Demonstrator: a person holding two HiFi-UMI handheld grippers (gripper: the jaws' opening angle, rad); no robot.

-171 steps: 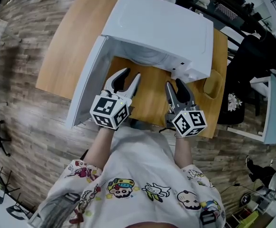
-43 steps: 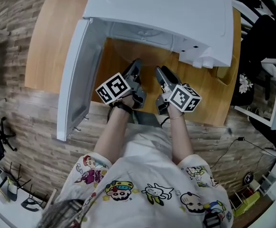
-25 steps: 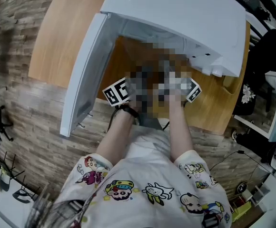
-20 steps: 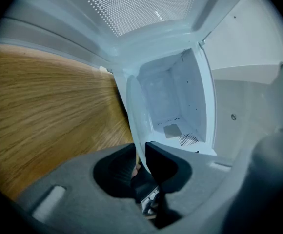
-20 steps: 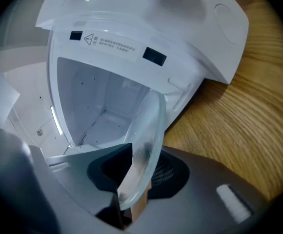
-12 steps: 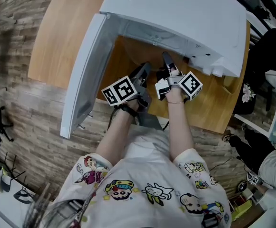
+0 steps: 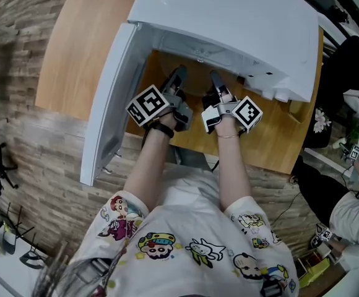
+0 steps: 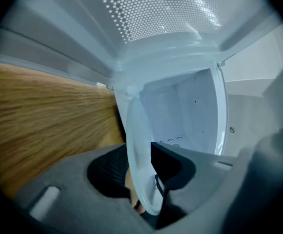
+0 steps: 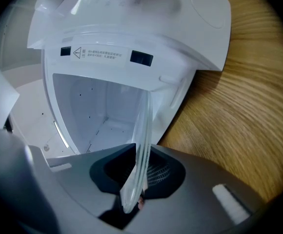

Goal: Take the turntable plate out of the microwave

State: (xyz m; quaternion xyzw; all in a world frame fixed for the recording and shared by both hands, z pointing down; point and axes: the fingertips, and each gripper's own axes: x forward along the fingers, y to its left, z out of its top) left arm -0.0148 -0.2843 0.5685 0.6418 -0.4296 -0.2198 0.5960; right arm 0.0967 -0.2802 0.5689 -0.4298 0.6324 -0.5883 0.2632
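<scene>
The right gripper (image 9: 136, 177) has just been closing its jaws and now pinches the rim of the turntable plate (image 9: 144, 126). The left gripper (image 8: 141, 172) has just been opening, the rim loose between wide jaws. The right probably carries it now. The plate is at the microwave (image 7: 229, 17) mouth, twelve o'clock from the hands. The warning label (image 9: 101, 54) is too small to read.

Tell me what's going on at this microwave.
A person with a handheld gripper in each hand is working the glass turntable plate out of the open microwave on a wooden table. The right gripper has just been closing and is clamped on the plate's rim. The left gripper has just been opening; the rim stands between its jaws, which do not seem to press on it. The plate sits at the cavity's opening.
</scene>
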